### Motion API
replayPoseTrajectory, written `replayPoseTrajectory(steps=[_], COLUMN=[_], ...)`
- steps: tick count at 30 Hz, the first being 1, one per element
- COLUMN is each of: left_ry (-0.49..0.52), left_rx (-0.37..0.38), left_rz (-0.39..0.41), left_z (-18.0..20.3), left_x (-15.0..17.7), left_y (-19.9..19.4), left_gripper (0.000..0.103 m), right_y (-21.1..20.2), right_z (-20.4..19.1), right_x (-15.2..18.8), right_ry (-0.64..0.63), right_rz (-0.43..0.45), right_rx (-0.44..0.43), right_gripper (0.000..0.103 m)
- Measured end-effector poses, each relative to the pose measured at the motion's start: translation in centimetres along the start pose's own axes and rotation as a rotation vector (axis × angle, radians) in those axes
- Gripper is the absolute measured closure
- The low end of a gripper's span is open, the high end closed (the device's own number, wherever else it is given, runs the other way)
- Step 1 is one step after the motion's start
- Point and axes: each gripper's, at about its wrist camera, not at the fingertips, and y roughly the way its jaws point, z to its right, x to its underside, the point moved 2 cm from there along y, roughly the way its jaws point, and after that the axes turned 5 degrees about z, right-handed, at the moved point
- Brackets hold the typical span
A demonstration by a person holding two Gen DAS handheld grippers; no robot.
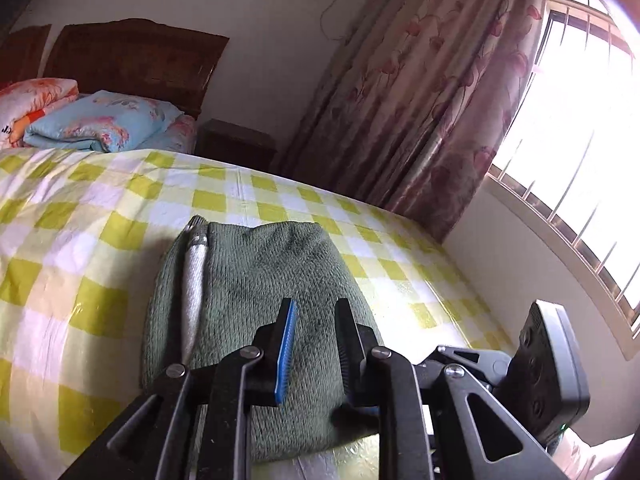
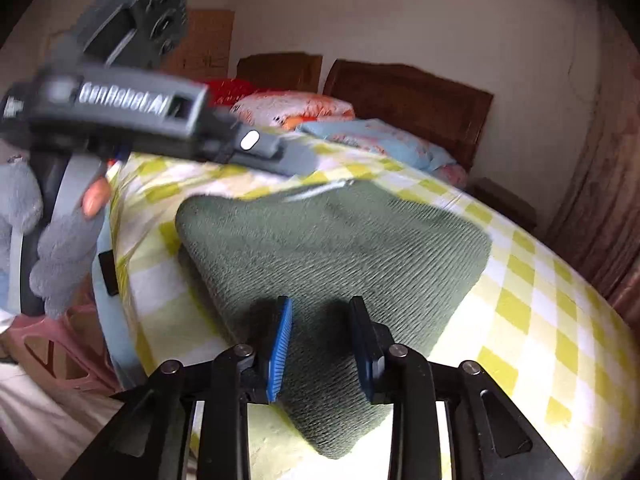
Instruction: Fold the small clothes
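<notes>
A folded green knitted garment (image 1: 272,272) lies on the yellow-and-white checked bed sheet (image 1: 80,240), with a pale grey strip (image 1: 194,280) along its left edge. My left gripper (image 1: 316,304) hovers over the garment's near part, open by a narrow gap, with the cloth flat beneath it. In the right wrist view the garment (image 2: 340,240) runs toward the camera, its near corner between the pads of my right gripper (image 2: 320,302), which is shut on it. The left gripper's body (image 2: 132,108) is blurred at upper left, held by a grey-gloved hand (image 2: 60,248).
Folded blue (image 1: 100,124) and orange (image 1: 32,100) quilts lie by the wooden headboard (image 1: 132,56). A dark bedside cabinet (image 1: 236,140), a flowered curtain (image 1: 400,100) and a barred window (image 1: 580,160) line the bed's far right side. Pink plastic furniture (image 2: 52,352) stands beside the bed.
</notes>
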Motion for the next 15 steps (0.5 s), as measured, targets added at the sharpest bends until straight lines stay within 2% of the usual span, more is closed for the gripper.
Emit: replayPoseTrajectory(steps=[1,2,4,7,9,10,11,14,15], left_ry=[0.004,0.002,-0.015,-0.005,0.013,0.024,0.036,0.06,0.038], left_rx=[-0.012,-0.034,-0.08,-0.082,-0.096,-0.105,-0.127,-0.27,-0.264], left_rz=[-0.019,-0.047,-0.1,-0.099,-0.097,-0.101,-0.109,-0.176,-0.18], left_z=[0.0,-0.2,-0.5,-0.2,0.1,0.1,-0.1,-2.4,-3.5], left_x=[-0.2,-0.3,-0.2,-0.8,-1.6,-2.0,-2.1,-0.9,-0.1], left_y=[1.0,2.1,3.8,4.8,5.7,6.2,7.0,9.9,10.6], left_gripper=[0.083,0.083,0.083,0.083,0.083,0.083,0.082,0.082,0.082], right_y=[0.0,0.1,0.2,0.4,0.5,0.6,0.7,0.8,0.8], right_z=[-0.4,-0.3,0.3,0.7,0.7,0.7,0.6,0.7,0.8], right_x=[0.1,0.1,-0.1,0.1,0.1,0.1,0.0,-0.1,-0.2], right_ry=[-0.021,-0.01,0.03,0.053,0.06,0.057,0.052,0.045,0.041], right_rz=[0.015,0.01,0.003,0.016,0.018,0.017,0.015,0.013,0.01], right_rx=[0.007,0.0,-0.034,-0.061,-0.063,-0.063,-0.062,-0.072,-0.085], right_gripper=[0.074,0.068,0.067,0.064,0.049,0.032,0.023,0.019,0.02])
